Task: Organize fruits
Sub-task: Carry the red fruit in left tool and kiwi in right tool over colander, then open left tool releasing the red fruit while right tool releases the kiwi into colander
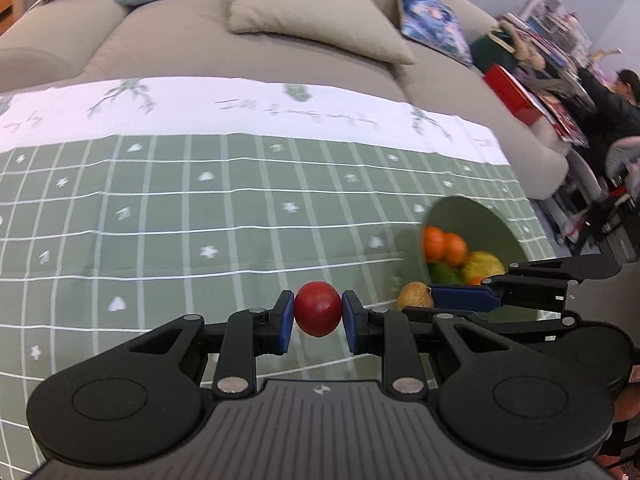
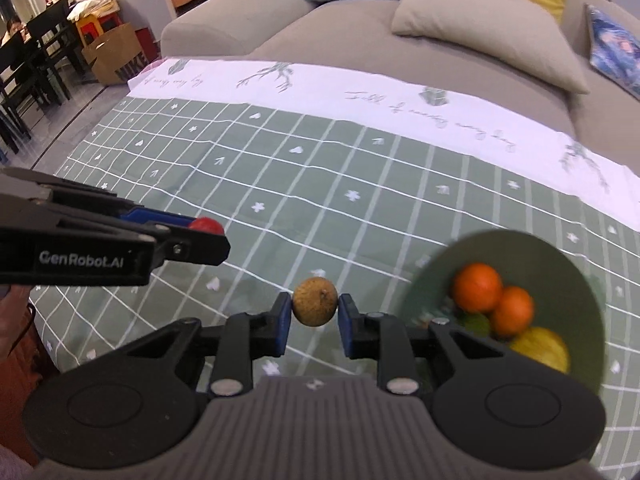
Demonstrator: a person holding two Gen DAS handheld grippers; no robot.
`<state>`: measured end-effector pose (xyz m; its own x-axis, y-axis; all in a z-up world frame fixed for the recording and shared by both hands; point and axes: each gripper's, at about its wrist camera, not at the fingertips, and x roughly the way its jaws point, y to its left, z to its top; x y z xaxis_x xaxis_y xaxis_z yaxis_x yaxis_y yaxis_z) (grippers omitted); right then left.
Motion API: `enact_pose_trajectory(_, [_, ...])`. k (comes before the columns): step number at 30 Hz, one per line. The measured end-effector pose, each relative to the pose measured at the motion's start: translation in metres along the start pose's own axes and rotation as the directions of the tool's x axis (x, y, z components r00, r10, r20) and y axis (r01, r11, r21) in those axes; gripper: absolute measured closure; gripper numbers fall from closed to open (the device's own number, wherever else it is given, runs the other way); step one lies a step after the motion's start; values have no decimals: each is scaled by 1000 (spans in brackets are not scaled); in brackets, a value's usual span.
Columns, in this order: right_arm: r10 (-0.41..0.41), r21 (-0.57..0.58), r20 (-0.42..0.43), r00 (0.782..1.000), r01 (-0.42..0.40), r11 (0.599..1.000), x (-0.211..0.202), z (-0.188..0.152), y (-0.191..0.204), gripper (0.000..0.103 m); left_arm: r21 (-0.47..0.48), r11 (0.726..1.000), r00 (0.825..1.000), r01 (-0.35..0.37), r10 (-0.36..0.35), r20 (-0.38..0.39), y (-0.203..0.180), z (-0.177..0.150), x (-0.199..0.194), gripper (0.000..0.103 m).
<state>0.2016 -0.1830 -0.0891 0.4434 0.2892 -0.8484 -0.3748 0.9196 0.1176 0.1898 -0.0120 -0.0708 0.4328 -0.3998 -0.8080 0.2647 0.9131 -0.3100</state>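
Note:
My left gripper is shut on a round red fruit and holds it above the green checked tablecloth. My right gripper is shut on a small brown-yellow fruit. That fruit also shows in the left wrist view, just right of the left gripper. A green bowl on the right holds two oranges, a yellow fruit and a green fruit. The bowl also shows in the left wrist view. The left gripper with the red fruit shows at the left of the right wrist view.
A beige sofa with cushions runs behind the table. A dark dining table and chairs and a paper bag stand at far left. A person sits by cluttered shelves at far right.

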Motion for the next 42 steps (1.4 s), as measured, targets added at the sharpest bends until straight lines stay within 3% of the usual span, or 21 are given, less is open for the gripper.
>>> enact_pose_trajectory(7, [-65, 33, 16, 998, 65, 997, -35, -31, -36, 82, 71, 996, 998, 55, -54, -17, -47, 3, 13, 75])
enact_pose_trajectory(15, [-115, 79, 13, 993, 113, 990, -45, -50, -80, 82, 107, 989, 992, 107, -99, -78, -83, 17, 45, 75])
enact_pose_trajectory(27, [-107, 53, -22, 994, 108, 993, -13, -30, -116, 82, 156, 984, 983, 89, -62, -171, -108, 38, 100, 75])
enact_pose_trajectory(42, [-86, 49, -62, 994, 89, 995, 28, -20, -139, 82, 190, 977, 972, 92, -46, -231, -110, 43, 131, 75])
